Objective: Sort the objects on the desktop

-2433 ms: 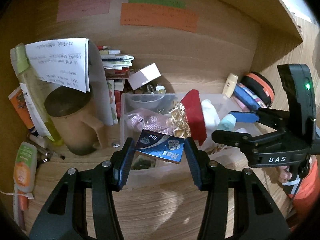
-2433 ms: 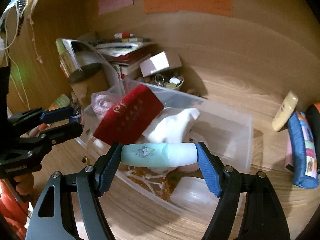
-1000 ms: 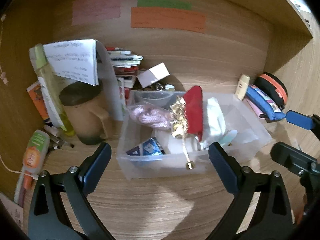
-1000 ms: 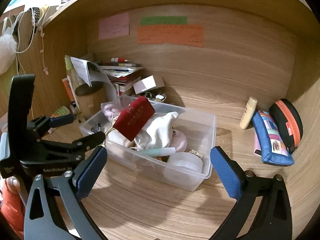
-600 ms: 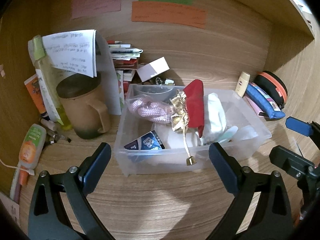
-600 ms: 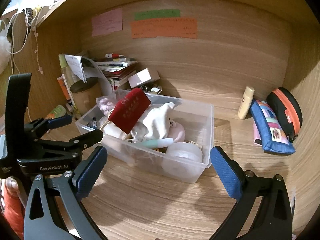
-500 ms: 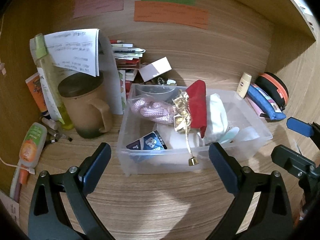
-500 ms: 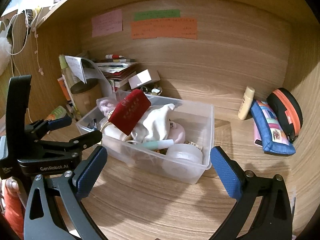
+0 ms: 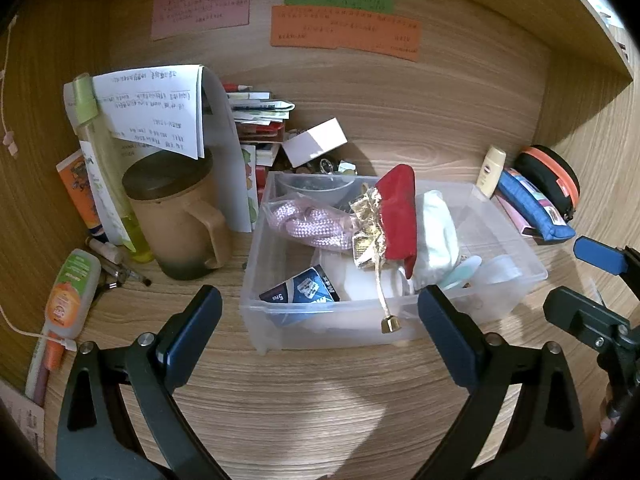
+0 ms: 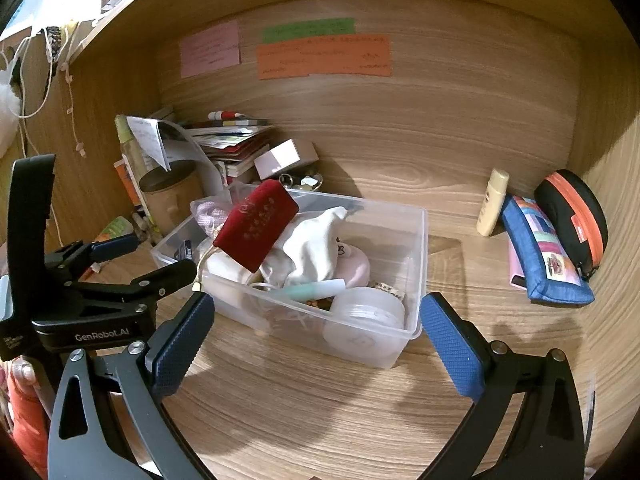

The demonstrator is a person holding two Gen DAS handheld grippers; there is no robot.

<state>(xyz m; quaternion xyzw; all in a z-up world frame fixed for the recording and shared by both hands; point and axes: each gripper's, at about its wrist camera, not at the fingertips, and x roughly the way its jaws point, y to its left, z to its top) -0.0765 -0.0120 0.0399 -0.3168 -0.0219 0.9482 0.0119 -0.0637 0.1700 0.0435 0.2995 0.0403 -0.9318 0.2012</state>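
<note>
Blue packet (image 9: 306, 289) and tube (image 10: 314, 290) now lie released in the bin (image 10: 416, 240).

Clear plastic bin (image 9: 516, 240), heaped with clutter

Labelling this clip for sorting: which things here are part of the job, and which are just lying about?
Job: clear bin, red pouch, blue packet, teal tube, both open grippers.

Lying about: brown mug, paper stack, blue pencil case, wall notes.
</note>
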